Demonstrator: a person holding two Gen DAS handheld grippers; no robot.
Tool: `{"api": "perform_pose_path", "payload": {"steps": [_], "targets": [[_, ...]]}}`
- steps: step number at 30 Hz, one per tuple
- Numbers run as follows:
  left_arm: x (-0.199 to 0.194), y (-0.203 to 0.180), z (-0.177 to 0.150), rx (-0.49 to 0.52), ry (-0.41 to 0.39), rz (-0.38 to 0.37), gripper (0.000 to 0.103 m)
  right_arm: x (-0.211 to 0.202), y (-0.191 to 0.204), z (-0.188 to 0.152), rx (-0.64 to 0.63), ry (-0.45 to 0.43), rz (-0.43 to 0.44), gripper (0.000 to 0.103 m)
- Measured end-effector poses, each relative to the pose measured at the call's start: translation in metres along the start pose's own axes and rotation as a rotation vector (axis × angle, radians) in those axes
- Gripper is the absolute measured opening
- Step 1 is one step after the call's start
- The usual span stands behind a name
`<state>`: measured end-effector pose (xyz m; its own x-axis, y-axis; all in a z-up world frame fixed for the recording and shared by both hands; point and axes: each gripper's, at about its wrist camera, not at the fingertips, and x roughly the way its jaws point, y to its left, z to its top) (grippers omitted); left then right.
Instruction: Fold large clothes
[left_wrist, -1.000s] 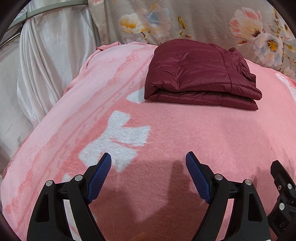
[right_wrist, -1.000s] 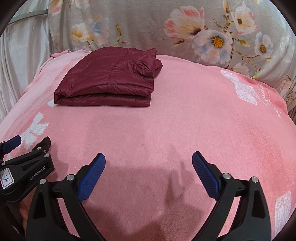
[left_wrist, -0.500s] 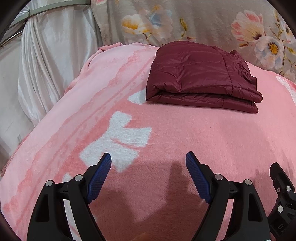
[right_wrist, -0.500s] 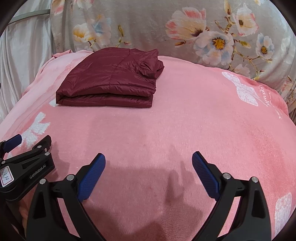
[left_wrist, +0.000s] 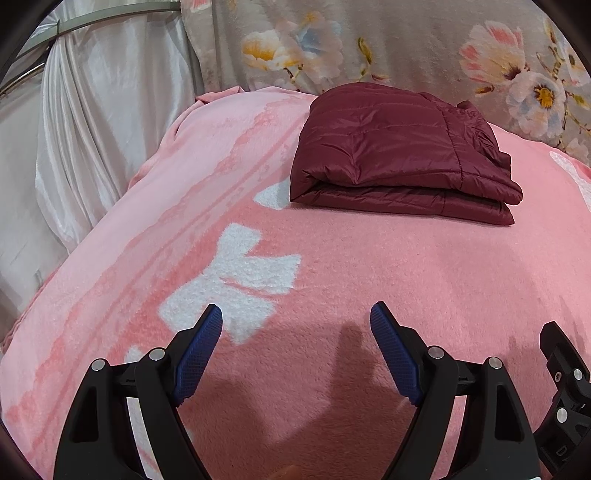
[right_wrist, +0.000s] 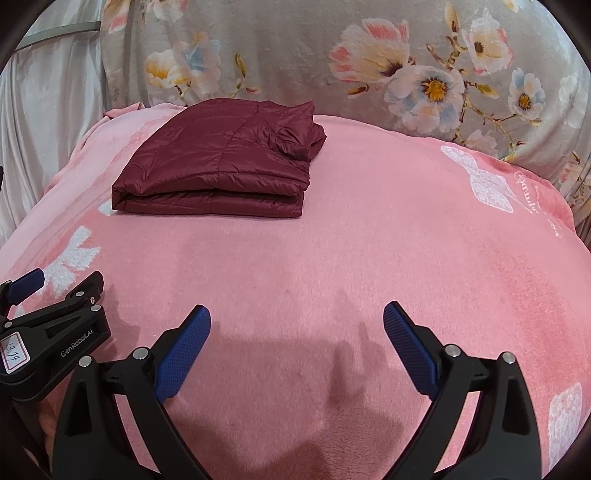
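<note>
A dark red quilted jacket lies folded into a flat rectangle on the pink blanket, toward its far side. In the right wrist view the same jacket sits at the upper left. My left gripper hovers open over the near part of the blanket, well short of the jacket, with nothing between its blue pads. My right gripper is open too, empty, above bare blanket. Each gripper shows at the edge of the other's view.
A grey floral fabric rises behind the blanket. White satin drapes hang at the left, past the blanket's edge. White bow patterns mark the blanket. A wide stretch of blanket lies between the grippers and the jacket.
</note>
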<state>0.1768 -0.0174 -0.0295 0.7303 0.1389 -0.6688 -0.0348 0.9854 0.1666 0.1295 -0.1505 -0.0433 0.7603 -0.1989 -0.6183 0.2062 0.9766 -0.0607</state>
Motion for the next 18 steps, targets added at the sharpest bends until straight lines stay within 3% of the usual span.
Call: {"api": "perform_pose_path", "payload": {"steps": [18], "targets": [[-0.0003, 0.0003, -0.0002, -0.001, -0.001, 0.0, 0.08, -0.0017, 0.0002, 0.0003, -0.002, -0.005, 0.0, 0.092]]}}
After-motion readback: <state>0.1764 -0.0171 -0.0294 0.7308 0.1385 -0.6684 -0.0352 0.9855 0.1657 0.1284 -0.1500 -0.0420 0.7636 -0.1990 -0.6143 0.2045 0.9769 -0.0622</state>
